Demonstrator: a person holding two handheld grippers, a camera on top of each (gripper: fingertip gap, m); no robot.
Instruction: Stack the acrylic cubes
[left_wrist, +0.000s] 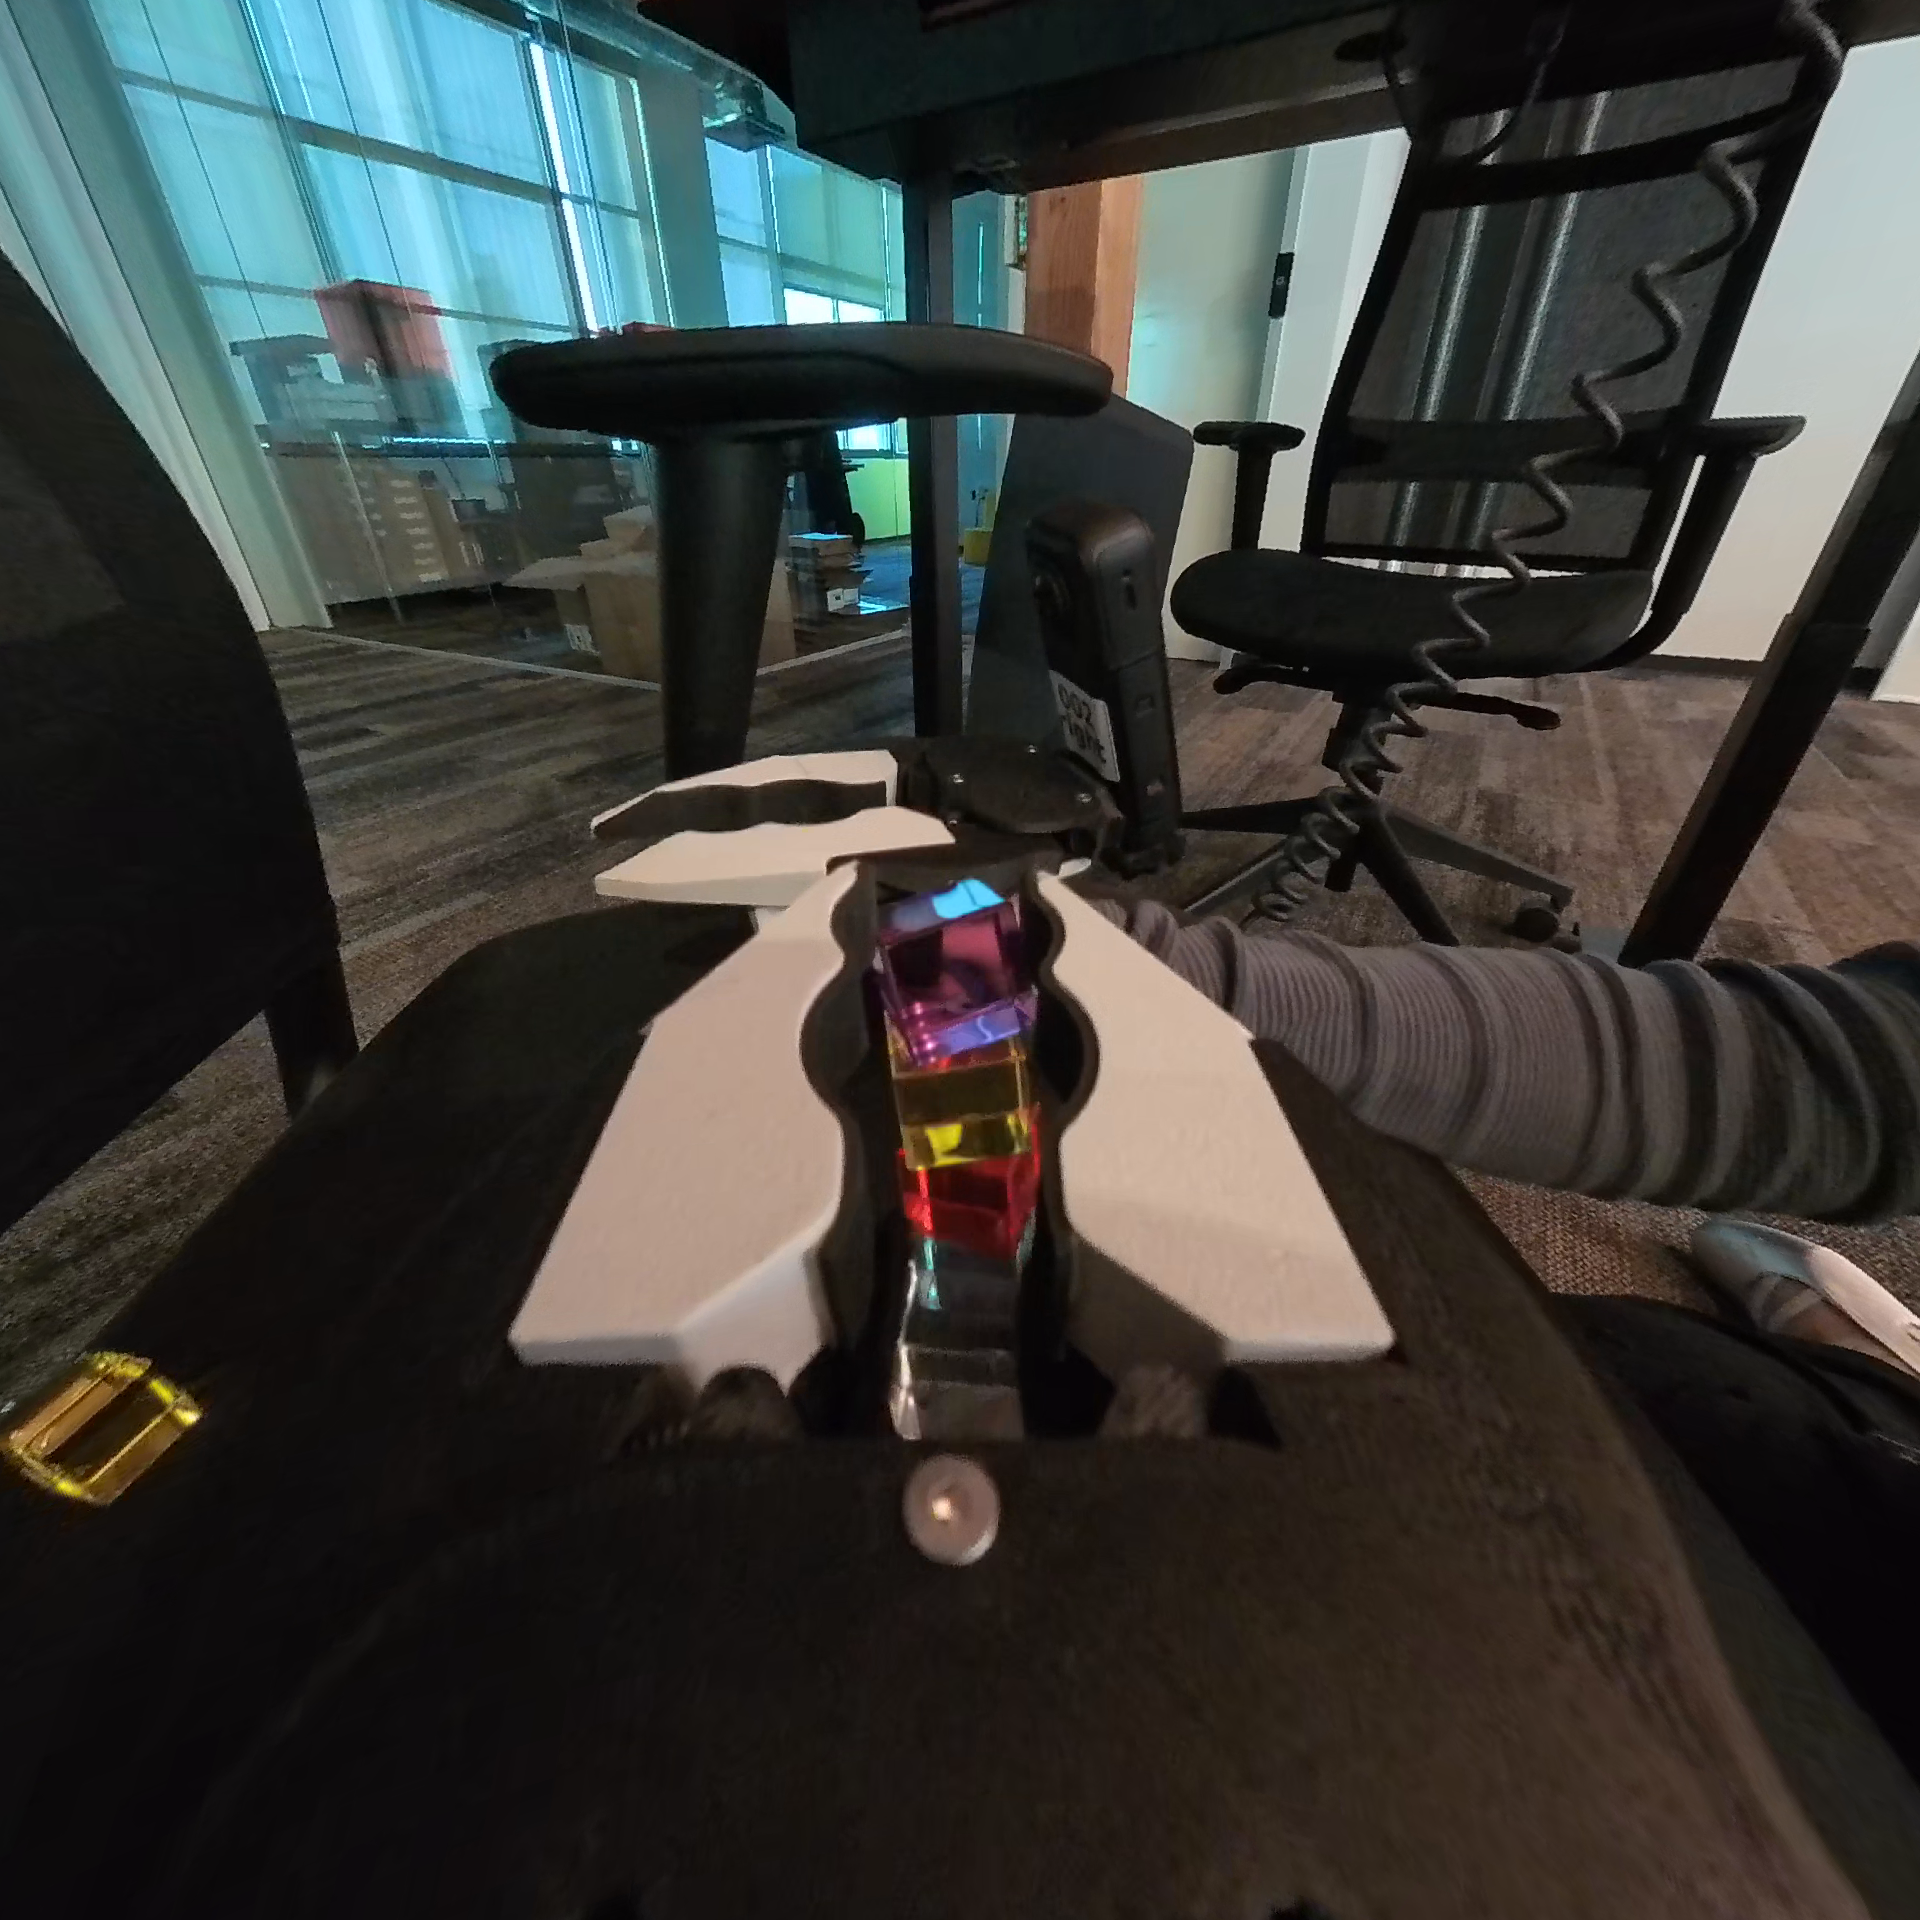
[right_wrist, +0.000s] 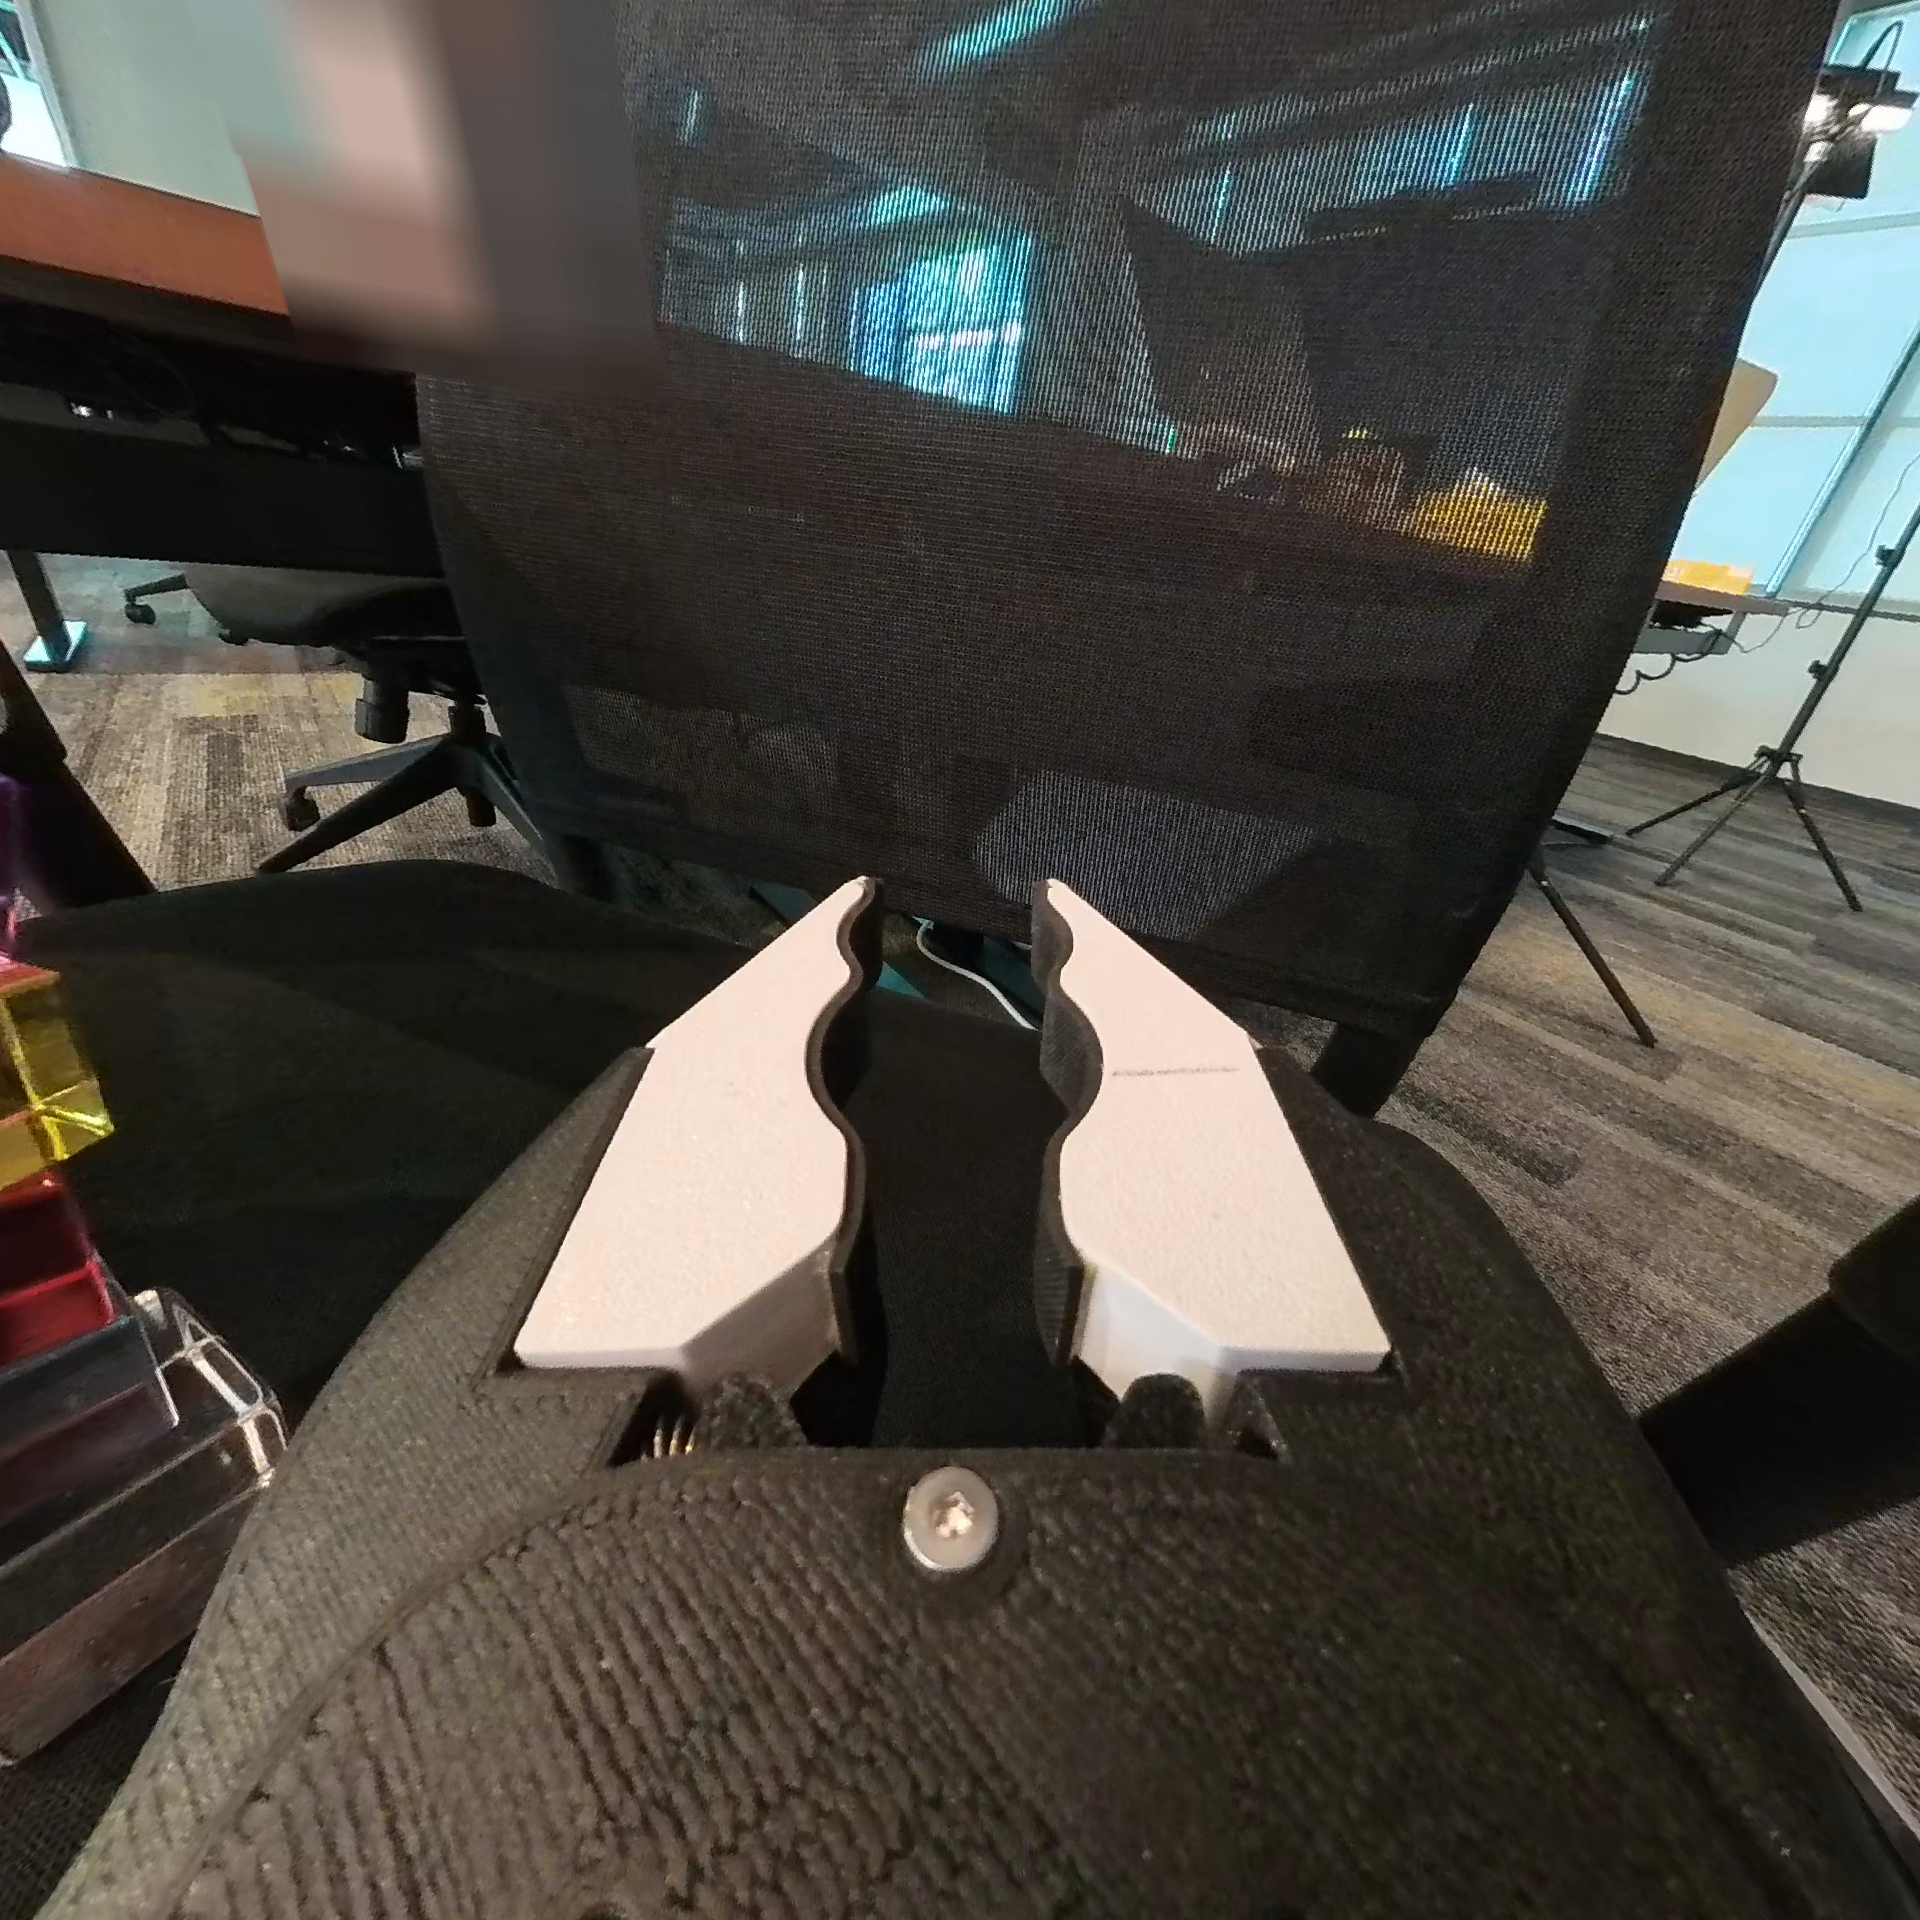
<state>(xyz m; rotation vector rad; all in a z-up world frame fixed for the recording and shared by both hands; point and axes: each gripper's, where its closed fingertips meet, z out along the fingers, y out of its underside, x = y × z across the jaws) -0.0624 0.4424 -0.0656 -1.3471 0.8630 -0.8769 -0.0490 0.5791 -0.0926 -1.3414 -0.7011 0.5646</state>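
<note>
In the left wrist view a stack of see-through cubes stands on a black chair seat (left_wrist: 540, 997): a purple cube (left_wrist: 956, 977) on top, then a yellow cube (left_wrist: 966, 1112), a red cube (left_wrist: 971, 1195) and a clear block (left_wrist: 956, 1351). My left gripper (left_wrist: 951, 888) is shut on the purple cube, a pad against each side. The purple cube sits slightly turned on the yellow one. My right gripper (right_wrist: 956, 894) is open and empty above the seat (right_wrist: 312, 1018). It also shows in the left wrist view (left_wrist: 613, 852), just beyond the stack. The stack's yellow cube (right_wrist: 42, 1070) shows at the right wrist view's left edge.
A loose yellow cube (left_wrist: 99, 1429) lies on the seat at the left. The mesh backrest (right_wrist: 1039, 520) stands right ahead of my right gripper. An armrest (left_wrist: 800, 384), another office chair (left_wrist: 1455, 582), a coiled cable (left_wrist: 1507, 540), a grey sleeve (left_wrist: 1507, 1070) and a tripod (right_wrist: 1766, 810) are nearby.
</note>
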